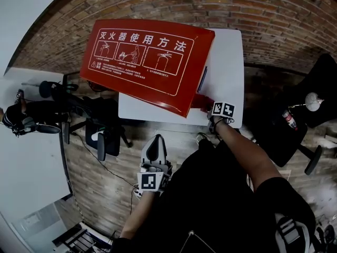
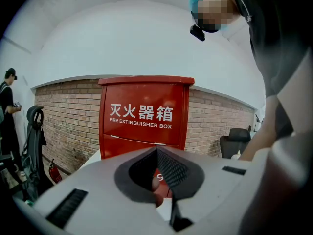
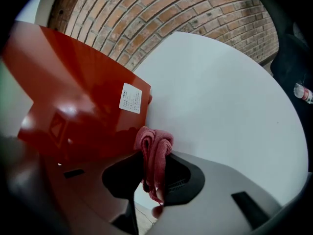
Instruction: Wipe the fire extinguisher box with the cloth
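Note:
The red fire extinguisher box (image 1: pixel 145 62) stands on the white table (image 1: pixel 226 62), its top printed with white instruction pictures. My right gripper (image 1: pixel 215 121) is at the box's near right corner, shut on a pink-red cloth (image 3: pixel 154 151) that bunches out between its jaws. In the right gripper view the cloth sits close to the glossy red side of the box (image 3: pixel 73 106), below a white label (image 3: pixel 130 98). My left gripper (image 1: pixel 156 148) hangs off the table's near edge, apart from the box, jaws together and holding nothing. The left gripper view faces the box front (image 2: pixel 144 114).
Black office chairs (image 1: pixel 100 123) stand left of the table, with a person (image 1: pixel 16 117) beyond them. Another dark chair (image 1: pixel 316 88) and a bottle (image 1: pixel 288 119) are at the right. The floor and wall are brick. A small extinguisher (image 2: pixel 53 172) stands by the wall.

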### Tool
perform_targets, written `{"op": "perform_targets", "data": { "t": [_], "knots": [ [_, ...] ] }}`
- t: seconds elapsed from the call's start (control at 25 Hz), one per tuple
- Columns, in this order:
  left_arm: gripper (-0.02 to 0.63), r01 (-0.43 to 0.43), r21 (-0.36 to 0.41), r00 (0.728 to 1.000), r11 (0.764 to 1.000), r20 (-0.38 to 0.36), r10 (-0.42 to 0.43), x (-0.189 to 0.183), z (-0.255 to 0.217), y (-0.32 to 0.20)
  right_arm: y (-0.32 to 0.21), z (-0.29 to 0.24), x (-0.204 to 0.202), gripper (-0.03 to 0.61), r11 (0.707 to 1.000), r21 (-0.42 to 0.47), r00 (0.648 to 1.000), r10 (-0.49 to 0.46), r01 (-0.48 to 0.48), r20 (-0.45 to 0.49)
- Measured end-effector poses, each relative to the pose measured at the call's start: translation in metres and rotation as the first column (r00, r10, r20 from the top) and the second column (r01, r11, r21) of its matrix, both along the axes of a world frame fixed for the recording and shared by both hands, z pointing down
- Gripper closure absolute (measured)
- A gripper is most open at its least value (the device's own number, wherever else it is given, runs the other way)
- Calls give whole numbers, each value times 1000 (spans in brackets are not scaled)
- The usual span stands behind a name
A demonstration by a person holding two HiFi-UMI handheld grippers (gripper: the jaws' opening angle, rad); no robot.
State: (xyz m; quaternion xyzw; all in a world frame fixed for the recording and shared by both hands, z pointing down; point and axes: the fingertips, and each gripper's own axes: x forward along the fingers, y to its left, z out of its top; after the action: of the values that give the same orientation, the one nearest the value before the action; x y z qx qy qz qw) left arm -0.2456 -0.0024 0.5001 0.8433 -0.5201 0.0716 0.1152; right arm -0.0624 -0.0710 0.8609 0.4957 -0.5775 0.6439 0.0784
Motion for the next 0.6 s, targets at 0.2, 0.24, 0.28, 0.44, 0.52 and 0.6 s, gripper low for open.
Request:
{"op": "perform_targets", "data": {
  "t": [0.2,0.24,0.28,0.44,0.52,0.6],
  "knots": [
    [583,-14,-19,999,1000,31,14,4,5,3,4,-13,4,476,997,44,997,-53,55,-49],
    [583,-16,-20,1000,1000,24,17,6,4,2,6,-19,5,476,995,64,995,-72,77,-64],
    [583,-19,-18,1000,1000,17,19,8,3,1,8,-26,6,476,992,84,993,-89,95,-75],
    [583,-28,-1,1000,1000,-1,28,19,-3,-4,12,-59,15,476,976,165,987,-131,146,-99],
    [583,-34,4,999,999,-20,34,27,-7,-6,13,-79,21,476,964,204,982,-148,169,-118],
    [583,-37,28,999,999,-27,38,34,-12,-8,13,-102,27,476,950,249,977,-159,190,-139]
  ]
}}
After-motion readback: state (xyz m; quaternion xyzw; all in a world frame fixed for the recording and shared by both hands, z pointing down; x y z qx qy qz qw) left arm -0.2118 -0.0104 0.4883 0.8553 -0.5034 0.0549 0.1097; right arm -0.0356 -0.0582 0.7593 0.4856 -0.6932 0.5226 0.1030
